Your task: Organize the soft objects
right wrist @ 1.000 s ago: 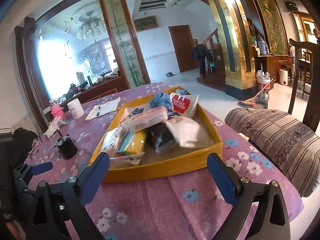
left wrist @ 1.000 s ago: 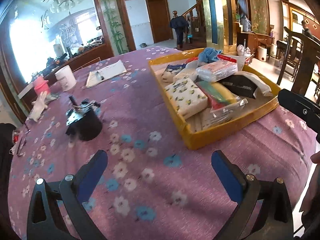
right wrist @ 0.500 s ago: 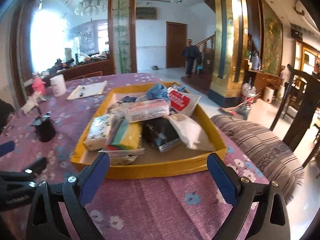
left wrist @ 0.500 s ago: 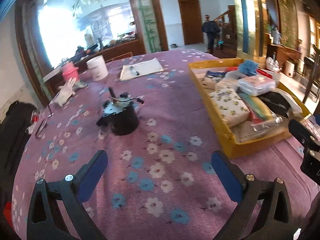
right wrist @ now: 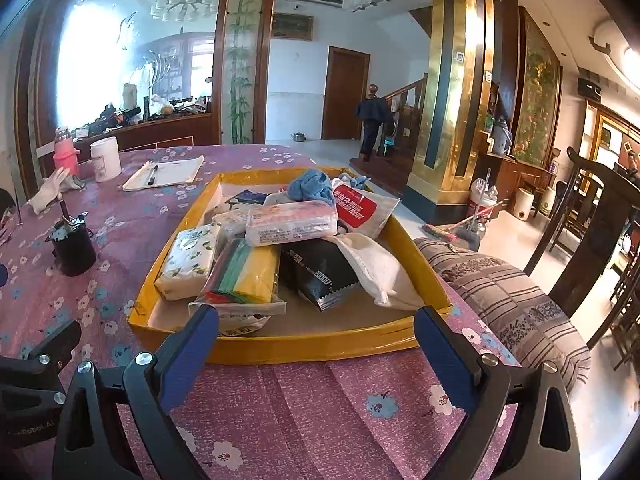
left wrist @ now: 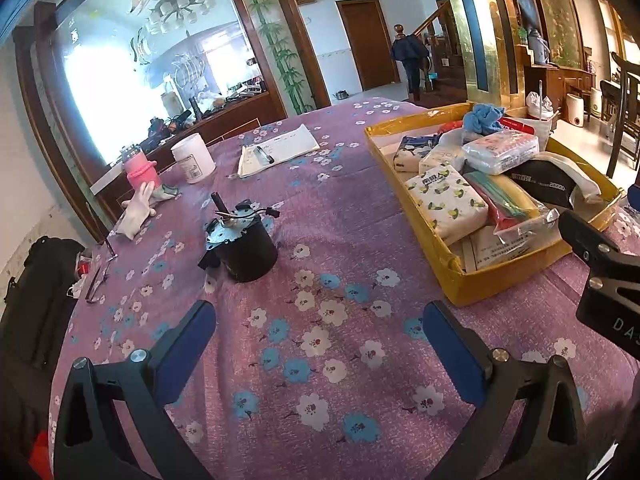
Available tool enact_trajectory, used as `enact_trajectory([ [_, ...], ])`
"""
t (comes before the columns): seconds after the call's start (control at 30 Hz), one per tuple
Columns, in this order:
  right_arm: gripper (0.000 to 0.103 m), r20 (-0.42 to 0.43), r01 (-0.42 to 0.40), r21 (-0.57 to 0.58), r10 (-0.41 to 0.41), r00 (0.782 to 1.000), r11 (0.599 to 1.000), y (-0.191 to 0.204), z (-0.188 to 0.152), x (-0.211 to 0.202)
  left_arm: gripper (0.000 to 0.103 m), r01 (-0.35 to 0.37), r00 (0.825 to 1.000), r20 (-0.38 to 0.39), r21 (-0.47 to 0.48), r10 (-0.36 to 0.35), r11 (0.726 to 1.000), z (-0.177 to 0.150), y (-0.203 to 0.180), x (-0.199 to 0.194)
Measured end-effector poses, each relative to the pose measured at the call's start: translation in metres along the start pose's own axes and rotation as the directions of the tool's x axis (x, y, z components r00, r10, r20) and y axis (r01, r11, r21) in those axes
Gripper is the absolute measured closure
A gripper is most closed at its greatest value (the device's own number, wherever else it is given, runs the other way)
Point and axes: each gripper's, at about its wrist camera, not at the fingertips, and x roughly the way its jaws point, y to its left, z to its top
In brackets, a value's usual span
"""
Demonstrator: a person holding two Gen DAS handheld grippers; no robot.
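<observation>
A yellow tray (right wrist: 312, 346) on the purple flowered table holds several soft packs: a floral tissue pack (right wrist: 188, 260), a pink-white pack (right wrist: 290, 222), a yellow-green pack (right wrist: 246, 274), a black pouch (right wrist: 318, 270), a white cloth (right wrist: 378, 268) and a blue cloth (right wrist: 310, 186). My right gripper (right wrist: 316, 354) is open and empty, just in front of the tray's near rim. My left gripper (left wrist: 320, 354) is open and empty over bare tablecloth, left of the tray (left wrist: 472, 286). The right gripper's finger shows at the right edge of the left wrist view (left wrist: 584, 236).
A black motor (left wrist: 242, 242) stands on the table left of the tray. Further back lie a notepad with pen (left wrist: 276, 150), a white cup (left wrist: 192, 158), a pink bottle (left wrist: 140, 168) and a white glove (left wrist: 138, 210). A striped cushion (right wrist: 508, 300) lies right of the table.
The left wrist view has swung left, then back slightly; the motor sits nearer its middle. The right gripper has come closer to the tray's near rim. Both grippers stay open.
</observation>
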Motion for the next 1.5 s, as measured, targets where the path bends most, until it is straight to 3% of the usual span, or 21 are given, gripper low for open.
enact_trajectory([
  [1.27,0.004,-0.004,-0.018,0.020,0.018,1.000,1.000,-0.0033,-0.0006,0.0020,0.000,-0.011,1.000,0.002,0.009,0.011,1.000,-0.0015,0.0012,-0.0015],
  [1.5,0.004,0.000,-0.011,0.020,0.011,1.000,1.000,-0.0029,-0.0008,0.0013,0.000,-0.042,0.999,0.018,0.017,0.042,0.999,-0.0040,0.0037,-0.0075],
])
